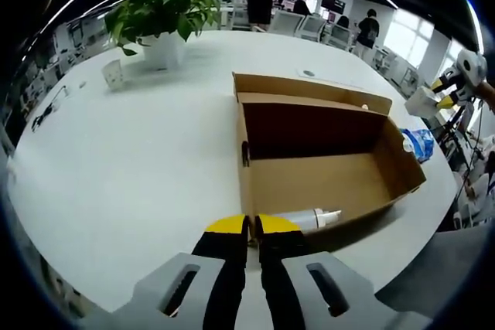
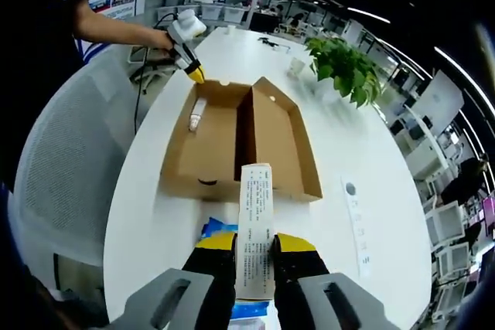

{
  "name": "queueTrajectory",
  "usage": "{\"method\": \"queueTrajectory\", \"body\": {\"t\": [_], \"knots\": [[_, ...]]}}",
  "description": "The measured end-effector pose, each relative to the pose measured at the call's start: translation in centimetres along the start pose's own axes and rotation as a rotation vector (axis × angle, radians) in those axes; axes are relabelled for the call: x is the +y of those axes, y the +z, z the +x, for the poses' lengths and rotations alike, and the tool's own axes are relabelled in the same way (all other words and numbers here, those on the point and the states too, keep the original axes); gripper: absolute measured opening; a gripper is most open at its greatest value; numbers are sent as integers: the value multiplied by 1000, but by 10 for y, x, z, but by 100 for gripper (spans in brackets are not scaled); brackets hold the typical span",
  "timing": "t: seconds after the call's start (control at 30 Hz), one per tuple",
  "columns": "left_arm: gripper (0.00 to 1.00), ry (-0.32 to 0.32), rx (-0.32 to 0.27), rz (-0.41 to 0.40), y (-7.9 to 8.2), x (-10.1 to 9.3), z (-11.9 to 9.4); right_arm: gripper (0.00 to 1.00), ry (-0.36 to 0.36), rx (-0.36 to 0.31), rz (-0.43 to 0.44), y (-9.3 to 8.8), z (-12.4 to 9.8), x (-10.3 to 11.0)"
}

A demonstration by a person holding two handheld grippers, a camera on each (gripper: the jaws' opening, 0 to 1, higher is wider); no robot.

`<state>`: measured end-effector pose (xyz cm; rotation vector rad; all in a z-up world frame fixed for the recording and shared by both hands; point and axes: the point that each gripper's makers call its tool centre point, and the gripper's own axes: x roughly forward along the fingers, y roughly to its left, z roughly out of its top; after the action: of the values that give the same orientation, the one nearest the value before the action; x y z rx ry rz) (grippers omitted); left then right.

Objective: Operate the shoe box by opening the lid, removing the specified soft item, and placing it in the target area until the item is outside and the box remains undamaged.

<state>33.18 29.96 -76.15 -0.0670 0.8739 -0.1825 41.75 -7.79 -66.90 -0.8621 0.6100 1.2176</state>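
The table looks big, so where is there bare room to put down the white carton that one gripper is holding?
The white table is bare between the open cardboard box and the potted plant. In the right gripper view, another bare strip runs beside the box toward the flat white remote. It is crowded by the blue packet under the held carton.

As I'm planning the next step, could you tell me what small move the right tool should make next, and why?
Probably lower it to the table and release. The right tool grips the white printed carton, which is outside the open shoe box, above a blue packet.
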Motion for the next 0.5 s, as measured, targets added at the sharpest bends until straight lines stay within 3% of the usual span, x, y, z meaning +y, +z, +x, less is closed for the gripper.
{"method": "queueTrajectory", "body": {"t": [0.5], "knots": [[2,-1,5,-5,1,-1,1,14,-31,37,11,-37,-5,-20]]}}
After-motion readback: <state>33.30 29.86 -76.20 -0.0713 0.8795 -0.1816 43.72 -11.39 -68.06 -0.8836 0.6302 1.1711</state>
